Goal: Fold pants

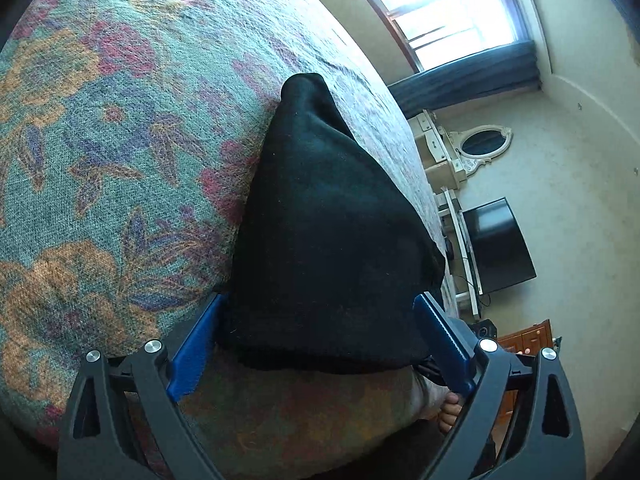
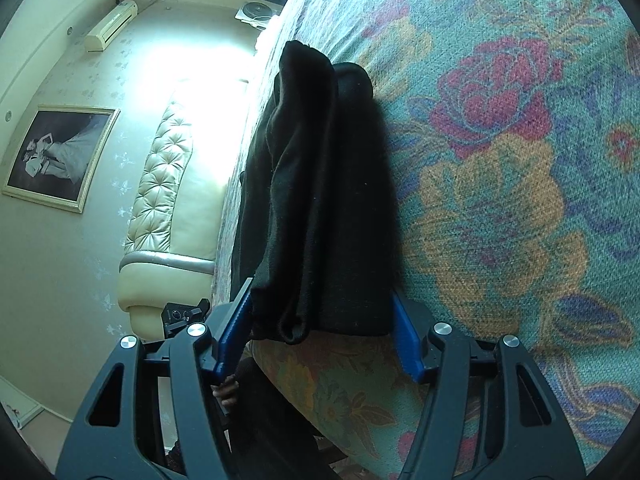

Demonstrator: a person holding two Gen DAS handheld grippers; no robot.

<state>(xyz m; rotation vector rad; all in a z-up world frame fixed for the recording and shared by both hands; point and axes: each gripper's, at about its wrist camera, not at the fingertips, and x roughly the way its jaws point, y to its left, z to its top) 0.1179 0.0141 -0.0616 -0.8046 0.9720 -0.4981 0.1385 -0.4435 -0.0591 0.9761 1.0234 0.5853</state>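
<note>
The black pants lie folded in layers on the floral bedspread, near the bed's edge. In the left wrist view my left gripper stands wide open, its blue fingers on either side of the near end of the pants. In the right wrist view the pants show stacked folds, and my right gripper is also wide open, its blue fingers straddling the near end of the fabric. Neither gripper pinches the cloth.
The bedspread covers the whole bed. Beyond the bed edge are a window, a mirror dresser, a TV, a tufted headboard and a framed picture. A bare foot shows below.
</note>
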